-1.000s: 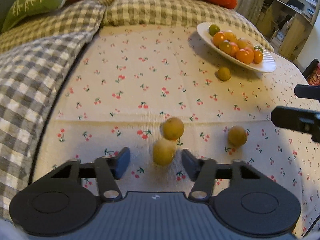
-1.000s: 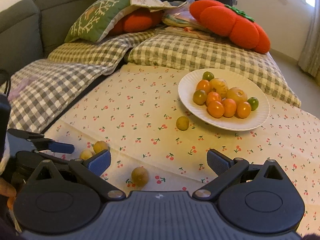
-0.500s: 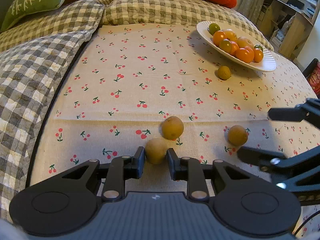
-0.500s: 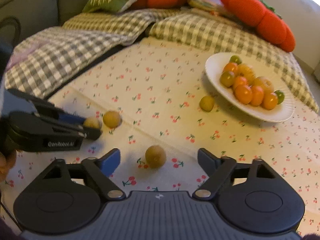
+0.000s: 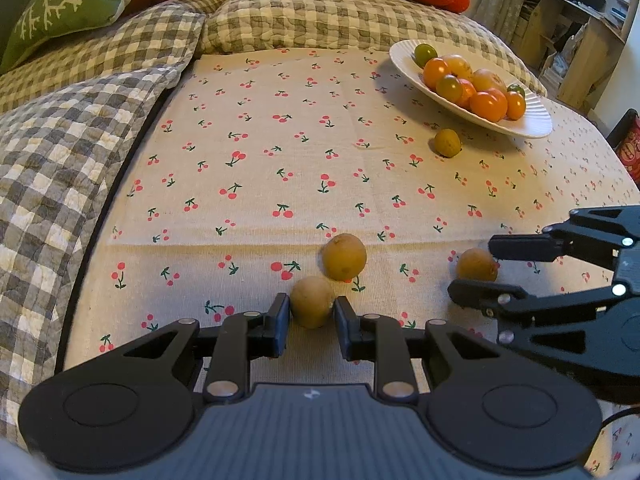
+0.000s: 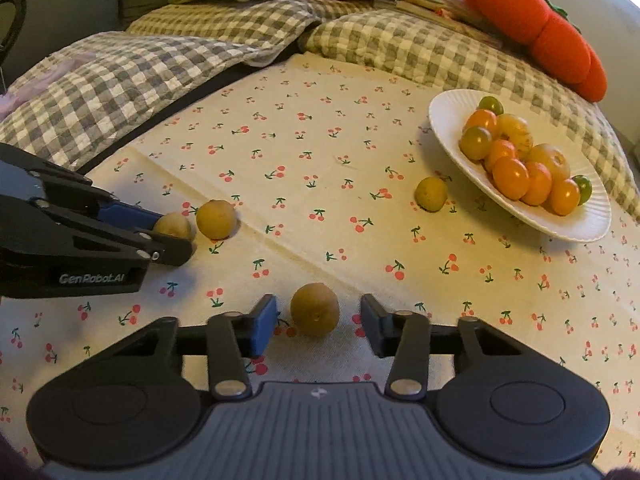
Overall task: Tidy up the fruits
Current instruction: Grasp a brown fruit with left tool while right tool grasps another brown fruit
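Observation:
My left gripper (image 5: 311,314) is shut on a small yellow-brown fruit (image 5: 311,300) that rests on the cherry-print cloth (image 5: 280,152). A second fruit (image 5: 344,256) lies just beyond it. My right gripper (image 6: 318,320) is low over the cloth with its jaws closing around another brown fruit (image 6: 315,309). A gap shows on each side of that fruit, so the pads do not press it. From the left wrist view the right gripper (image 5: 476,268) straddles this fruit (image 5: 477,266). A white plate (image 6: 592,232) at the far right holds several orange, yellow and green fruits. One loose fruit (image 6: 431,193) lies beside it.
Grey checked cushions (image 5: 60,168) border the cloth on the left and at the back. An orange pumpkin cushion (image 6: 532,28) and a green cushion (image 5: 68,0) lie behind them. A wooden shelf (image 5: 580,40) stands at the far right.
My left gripper closed onto the near fruit and has stayed put. My right gripper sank over the lone brown fruit and its jaws narrowed from wide open to close around it.

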Demonstrator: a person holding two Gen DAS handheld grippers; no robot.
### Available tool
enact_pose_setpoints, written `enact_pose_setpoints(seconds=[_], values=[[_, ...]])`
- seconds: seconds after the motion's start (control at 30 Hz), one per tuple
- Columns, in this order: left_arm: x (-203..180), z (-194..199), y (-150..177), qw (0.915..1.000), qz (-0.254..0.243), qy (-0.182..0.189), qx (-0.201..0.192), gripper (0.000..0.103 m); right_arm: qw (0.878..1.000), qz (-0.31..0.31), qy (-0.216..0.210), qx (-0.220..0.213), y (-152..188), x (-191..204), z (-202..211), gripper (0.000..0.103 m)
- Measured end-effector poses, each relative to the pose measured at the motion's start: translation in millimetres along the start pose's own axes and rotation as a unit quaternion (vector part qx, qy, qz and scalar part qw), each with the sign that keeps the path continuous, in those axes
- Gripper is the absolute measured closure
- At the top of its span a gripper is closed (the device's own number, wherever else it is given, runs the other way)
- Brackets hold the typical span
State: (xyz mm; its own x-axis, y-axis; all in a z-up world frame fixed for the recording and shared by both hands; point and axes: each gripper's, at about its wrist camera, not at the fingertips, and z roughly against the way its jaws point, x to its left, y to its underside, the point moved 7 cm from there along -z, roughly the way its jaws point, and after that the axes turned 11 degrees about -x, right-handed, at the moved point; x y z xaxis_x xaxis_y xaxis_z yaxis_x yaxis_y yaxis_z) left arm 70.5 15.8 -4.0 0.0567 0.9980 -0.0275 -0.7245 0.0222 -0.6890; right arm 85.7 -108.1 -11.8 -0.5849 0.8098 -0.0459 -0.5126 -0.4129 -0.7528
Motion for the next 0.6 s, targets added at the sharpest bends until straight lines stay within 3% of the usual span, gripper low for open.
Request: enact_pose_setpoints(seconds=[0.07,0.6], values=[[0.0,0.1,0.1,1.0,-0.002,0.0,0.0,0.088,1.0,-0.001,0.001,0.0,-0.6,1.0,-0.7,0.08],[0.3,-0.3,0.1,1.0,-0.006,0.0,0.001,0.088,1.0,-0.003,-0.003,-0.002,-3.1,3.7,0.1,0.08]])
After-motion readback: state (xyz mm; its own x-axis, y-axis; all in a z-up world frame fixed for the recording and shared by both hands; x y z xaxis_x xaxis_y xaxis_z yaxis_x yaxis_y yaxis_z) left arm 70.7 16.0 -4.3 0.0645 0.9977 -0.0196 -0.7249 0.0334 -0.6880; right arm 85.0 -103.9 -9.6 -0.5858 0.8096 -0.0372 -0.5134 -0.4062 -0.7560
